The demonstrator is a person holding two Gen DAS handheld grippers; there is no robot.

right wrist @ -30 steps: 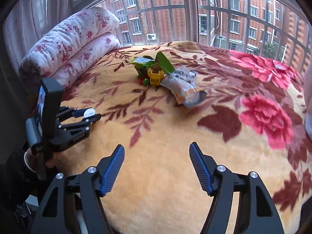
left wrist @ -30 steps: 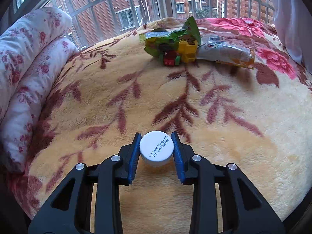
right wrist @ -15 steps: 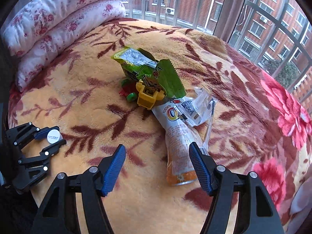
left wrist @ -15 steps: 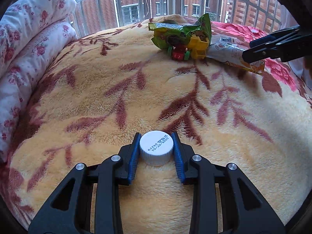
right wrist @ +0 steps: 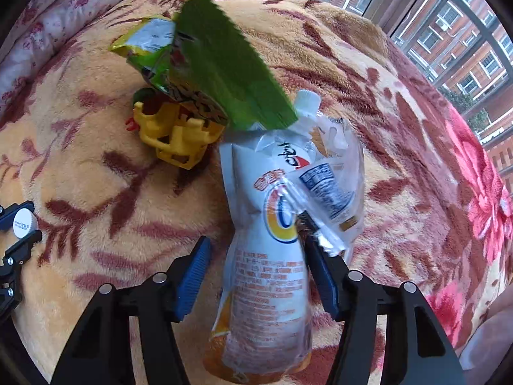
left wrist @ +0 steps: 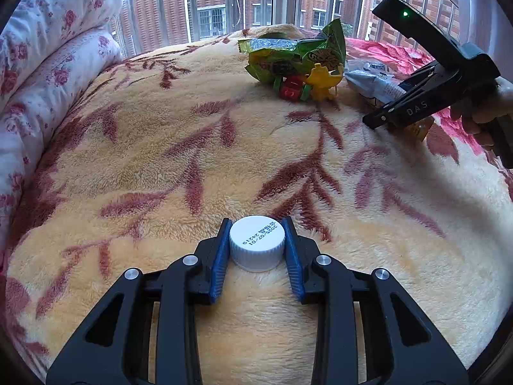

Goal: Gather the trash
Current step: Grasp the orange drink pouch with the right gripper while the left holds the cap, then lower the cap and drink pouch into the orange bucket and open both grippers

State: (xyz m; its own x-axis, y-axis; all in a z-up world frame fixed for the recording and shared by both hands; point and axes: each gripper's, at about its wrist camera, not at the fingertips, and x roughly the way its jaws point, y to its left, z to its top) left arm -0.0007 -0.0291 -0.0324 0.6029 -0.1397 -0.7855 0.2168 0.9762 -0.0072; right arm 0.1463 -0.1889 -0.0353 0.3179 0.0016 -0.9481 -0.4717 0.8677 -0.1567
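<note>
Jaws of the right gripper (right wrist: 256, 276) have been closing around a white-and-orange spouted drink pouch (right wrist: 269, 288) without clamping it yet; the left gripper (left wrist: 256, 250) clenches a white ribbed plastic cap (left wrist: 257, 243).

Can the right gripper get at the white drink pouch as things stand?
Probably yes. The right gripper already straddles the white drink pouch, jaws closing but not yet pressing. The green wrapper overlaps only its spout end.

red toy (left wrist: 291, 88) – mostly hidden in right view | green wrapper (right wrist: 224, 73) – edge blurred
</note>
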